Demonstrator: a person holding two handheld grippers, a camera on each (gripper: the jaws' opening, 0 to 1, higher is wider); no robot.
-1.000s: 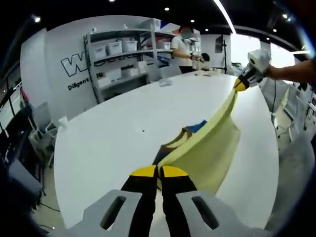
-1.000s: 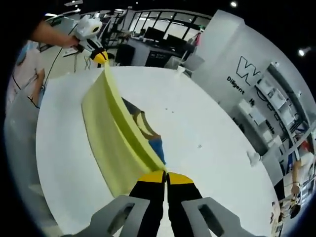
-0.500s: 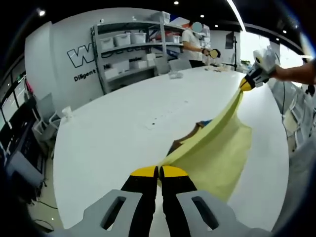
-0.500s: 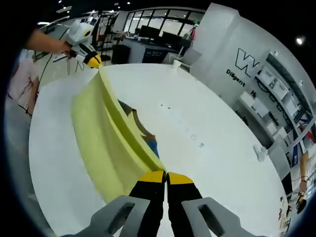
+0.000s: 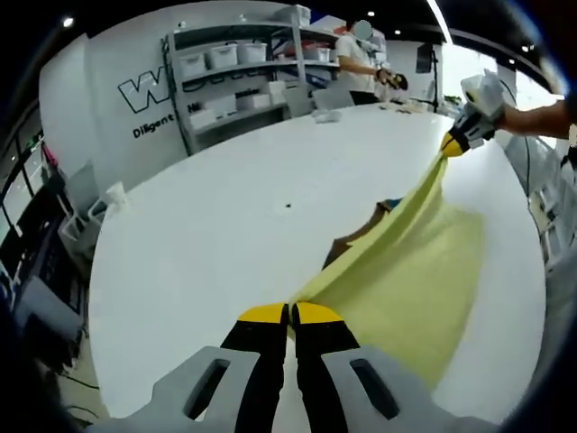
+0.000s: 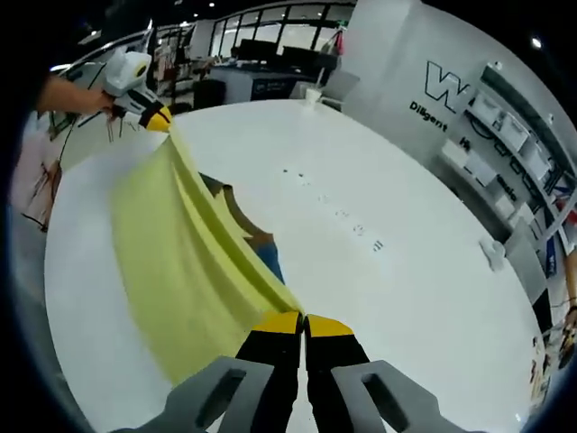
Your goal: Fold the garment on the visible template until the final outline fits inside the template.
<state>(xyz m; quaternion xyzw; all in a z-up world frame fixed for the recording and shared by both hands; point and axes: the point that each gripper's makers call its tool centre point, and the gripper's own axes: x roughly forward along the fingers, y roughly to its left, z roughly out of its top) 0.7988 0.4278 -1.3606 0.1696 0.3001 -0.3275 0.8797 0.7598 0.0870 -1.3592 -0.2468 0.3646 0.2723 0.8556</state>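
— Where is the garment?

— The pale yellow garment [image 5: 410, 271] is stretched taut above the white round table [image 5: 207, 244], running from bottom centre of the left gripper view up to the upper right. Under it, mid-frame, a brown and blue patch [image 5: 361, 230] lies on the tabletop; I cannot tell what it is.

— And the grippers?

— The left gripper [image 5: 289, 313] has its yellow-tipped jaws pressed together on one corner of the cloth. The right gripper [image 6: 303, 323] is likewise clamped on the other corner, at bottom centre of its own view, with the fabric fanning toward the upper left.

— Anything around the table?

— Grey shelving with white bins [image 5: 239, 77] at upper centre, and a person [image 5: 359, 63] standing beyond the table.
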